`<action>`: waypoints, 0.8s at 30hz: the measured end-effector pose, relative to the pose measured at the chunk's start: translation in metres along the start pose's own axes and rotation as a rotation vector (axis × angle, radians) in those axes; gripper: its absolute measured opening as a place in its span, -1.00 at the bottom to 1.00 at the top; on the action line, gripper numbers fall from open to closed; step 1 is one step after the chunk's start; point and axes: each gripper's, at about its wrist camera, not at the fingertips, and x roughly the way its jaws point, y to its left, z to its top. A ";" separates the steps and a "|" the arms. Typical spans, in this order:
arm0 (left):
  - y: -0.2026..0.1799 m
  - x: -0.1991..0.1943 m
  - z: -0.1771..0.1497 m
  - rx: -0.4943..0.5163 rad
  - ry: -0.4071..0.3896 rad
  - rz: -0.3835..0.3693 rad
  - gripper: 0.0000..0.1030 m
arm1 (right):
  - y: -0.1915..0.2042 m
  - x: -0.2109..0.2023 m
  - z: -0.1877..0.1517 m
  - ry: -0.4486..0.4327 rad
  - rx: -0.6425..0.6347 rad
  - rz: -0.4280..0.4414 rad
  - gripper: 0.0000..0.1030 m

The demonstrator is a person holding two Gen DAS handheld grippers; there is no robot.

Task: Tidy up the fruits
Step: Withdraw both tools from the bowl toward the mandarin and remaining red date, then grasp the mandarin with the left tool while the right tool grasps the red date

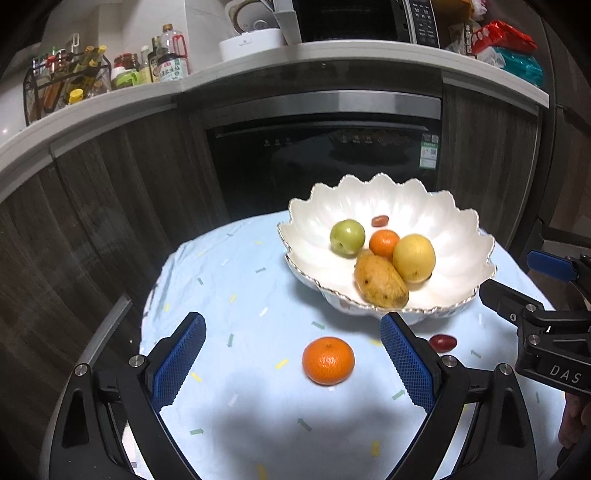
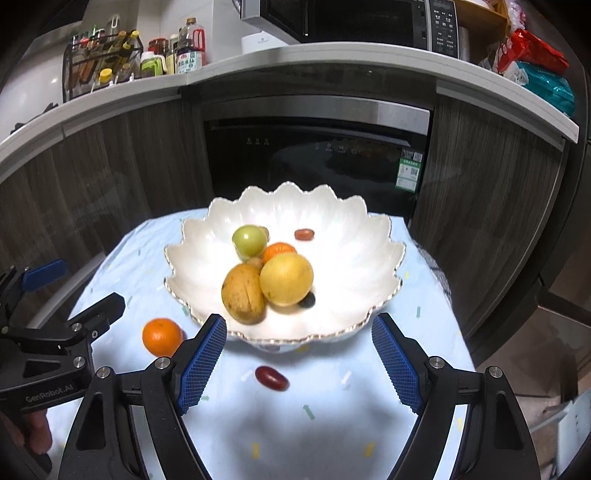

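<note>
A white scalloped bowl [image 1: 325, 206] [image 2: 207, 236] stands on the light blue cloth. It holds a green fruit [image 1: 347, 236] [image 2: 249, 242], a small orange [image 1: 384, 242] [image 2: 279, 250], a yellow round fruit [image 1: 413, 258] [image 2: 286, 279], a mango [image 1: 380, 284] [image 2: 242, 293] and a red date [image 1: 379, 220] [image 2: 304, 234]. A loose orange [image 1: 328, 360] [image 2: 161, 336] lies on the cloth in front of the bowl, between the spread fingers of my left gripper [image 1: 293, 354], which is open. A loose red date [image 1: 442, 342] [image 2: 272, 378] lies between the fingers of my right gripper [image 2: 299, 360], also open.
The cloth [image 1: 236, 288] covers a small round table in front of a dark dishwasher [image 1: 321, 162]. The counter above carries bottles [image 1: 166, 59], a rack [image 1: 62, 85] and a microwave [image 1: 365, 18]. Snack bags [image 1: 506, 44] sit at the right.
</note>
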 end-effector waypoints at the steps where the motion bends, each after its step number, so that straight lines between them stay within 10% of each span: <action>1: 0.000 0.003 -0.002 0.008 0.004 -0.005 0.88 | 0.000 0.001 -0.002 0.002 -0.002 -0.003 0.59; 24: 0.001 0.069 -0.027 0.017 0.101 -0.111 0.81 | 0.010 0.058 -0.036 0.138 0.017 -0.006 0.50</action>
